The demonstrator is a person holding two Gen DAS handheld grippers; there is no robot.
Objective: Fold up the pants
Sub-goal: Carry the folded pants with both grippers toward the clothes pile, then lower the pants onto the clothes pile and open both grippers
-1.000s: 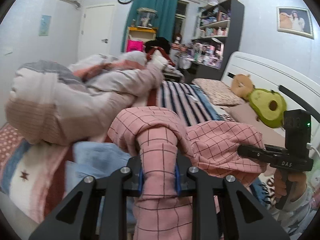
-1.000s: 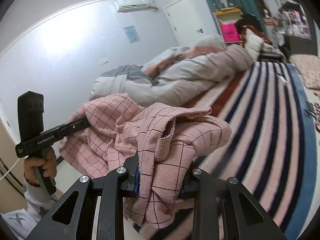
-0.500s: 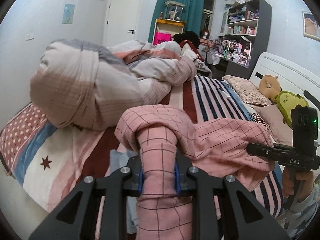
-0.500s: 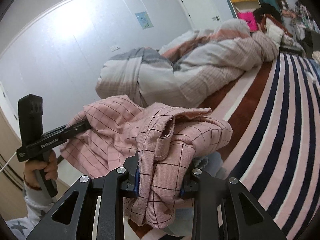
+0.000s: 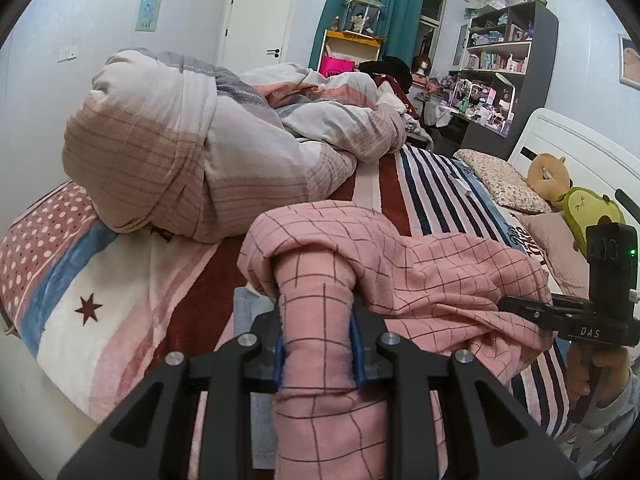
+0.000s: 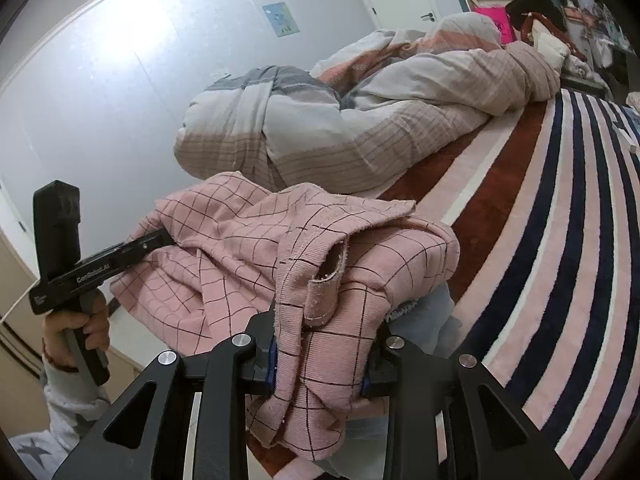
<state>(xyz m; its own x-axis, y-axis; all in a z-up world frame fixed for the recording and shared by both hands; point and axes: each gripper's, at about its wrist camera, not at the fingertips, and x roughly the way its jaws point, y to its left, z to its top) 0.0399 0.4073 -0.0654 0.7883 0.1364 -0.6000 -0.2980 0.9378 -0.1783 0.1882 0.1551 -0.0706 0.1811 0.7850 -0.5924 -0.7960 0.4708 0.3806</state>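
A bunched fold of the pink checked pants [image 5: 420, 276] was pinched between the jaws of the left gripper [image 5: 317, 344]. Another thick fold was clamped in the right gripper [image 6: 320, 354]. The pants were held up between both grippers, above the striped blanket [image 6: 560, 264] at the bed's near edge. A rolled duvet [image 5: 192, 148] was seen farther back on the bed.
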